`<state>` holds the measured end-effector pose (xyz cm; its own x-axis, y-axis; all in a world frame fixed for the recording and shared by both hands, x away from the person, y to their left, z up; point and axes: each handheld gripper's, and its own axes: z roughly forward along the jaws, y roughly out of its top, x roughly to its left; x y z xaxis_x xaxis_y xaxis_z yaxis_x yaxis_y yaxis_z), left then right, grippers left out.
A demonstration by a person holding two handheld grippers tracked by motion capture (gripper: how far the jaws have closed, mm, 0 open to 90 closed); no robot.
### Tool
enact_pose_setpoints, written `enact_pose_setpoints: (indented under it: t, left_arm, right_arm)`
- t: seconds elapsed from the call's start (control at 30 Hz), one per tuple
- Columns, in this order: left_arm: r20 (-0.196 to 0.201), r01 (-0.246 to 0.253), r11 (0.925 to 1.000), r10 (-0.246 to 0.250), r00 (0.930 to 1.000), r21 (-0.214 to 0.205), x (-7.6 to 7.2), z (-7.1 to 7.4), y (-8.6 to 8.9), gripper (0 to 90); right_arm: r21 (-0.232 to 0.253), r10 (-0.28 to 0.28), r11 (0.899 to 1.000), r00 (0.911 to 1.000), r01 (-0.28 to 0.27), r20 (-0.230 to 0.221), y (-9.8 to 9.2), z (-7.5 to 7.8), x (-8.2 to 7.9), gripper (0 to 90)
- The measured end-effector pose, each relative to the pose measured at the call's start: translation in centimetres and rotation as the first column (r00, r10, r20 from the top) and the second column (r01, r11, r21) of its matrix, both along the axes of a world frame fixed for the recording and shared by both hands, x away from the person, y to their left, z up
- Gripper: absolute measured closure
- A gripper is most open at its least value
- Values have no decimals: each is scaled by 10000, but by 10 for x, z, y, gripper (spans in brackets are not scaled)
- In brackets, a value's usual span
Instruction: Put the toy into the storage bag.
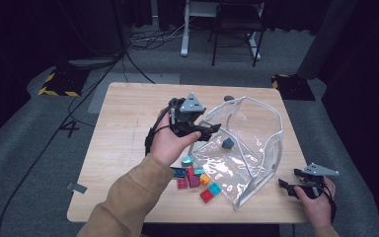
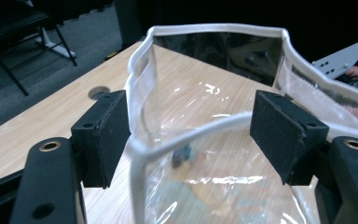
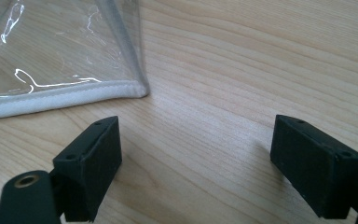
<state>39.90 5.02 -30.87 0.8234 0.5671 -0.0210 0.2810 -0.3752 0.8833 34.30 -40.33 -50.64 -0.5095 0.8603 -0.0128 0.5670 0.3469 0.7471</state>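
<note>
A clear plastic bag (image 1: 246, 143) with white trim lies on the wooden table (image 1: 123, 133), its mouth facing left. One dark blue block (image 1: 228, 143) sits inside it. My left gripper (image 1: 211, 129) hovers at the mouth, raised off the table. In the left gripper view its jaws (image 2: 191, 135) stand open with the bag's white rim (image 2: 186, 133) between them, the left pad (image 2: 103, 135) right beside the bag's edge; the block (image 2: 182, 155) shows through the plastic. My right gripper (image 1: 285, 186) rests at the front right, open over bare wood (image 3: 200, 158) near the bag's corner (image 3: 133, 87).
Several coloured blocks (image 1: 197, 180) lie in a cluster at the bag's front left. A round hole (image 1: 228, 98) is set in the table behind the bag. Beyond the table stand a chair (image 1: 237, 29) and a desk leg (image 1: 184, 29), with cables on the floor.
</note>
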Motion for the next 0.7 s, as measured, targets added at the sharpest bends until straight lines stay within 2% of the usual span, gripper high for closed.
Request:
enact_pose_setpoints:
  t: [0.17, 0.2, 0.23, 0.3, 0.37, 0.4, 0.5, 0.57, 0.6, 0.7]
  left_arm:
    - [54, -190, 9998, 189, 9998, 58, -5, -8, 16, 284]
    - [-29, -228, 9997, 228, 9997, 38, -7, -14, 23, 285]
    - [-29, -228, 9997, 228, 9997, 38, -7, -14, 23, 285]
    - [-190, -305, 9995, 305, 9994, 4, -7, -25, 32, 282]
    - [-179, -318, 9995, 319, 9993, 26, -7, -28, 34, 280]
    - [-231, -395, 9992, 396, 9989, 34, -7, -36, 38, 279]
    - [-277, -525, 9985, 528, 9982, 122, -7, -44, 42, 278]
    - [-438, -738, 9972, 743, 9963, 133, -7, -59, 45, 277]
    - [-438, -738, 9972, 743, 9963, 133, -7, -59, 45, 276]
    - [-749, -828, 9965, 835, 9937, 133, -6, -79, 46, 275]
  right_arm:
    - [-4, 1, 10000, 10000, -1, 1, 0, 0, 0, 165]
    - [-4, 4, 10000, 10000, -4, 0, 0, 0, 0, 164]
    - [-6, 1, 10000, 10000, -1, 1, 0, 0, 0, 164]
    - [3, 3, 10000, 10000, -3, -2, 0, 0, 0, 164]
    - [1, -4, 10000, 10000, 4, -12, 0, 0, 0, 164]
    - [0, -4, 10000, 10000, 4, -11, 0, 0, 0, 164]
    - [-7, -9, 10000, 10000, 9, -2, 0, 0, 1, 164]
    - [0, -17, 10000, 10000, 17, -27, 0, 0, 1, 164]
    - [-1, -23, 10000, 10000, 23, -28, 0, 0, 1, 164]
    - [-3, -22, 10000, 10000, 22, -25, 0, 0, 1, 164]
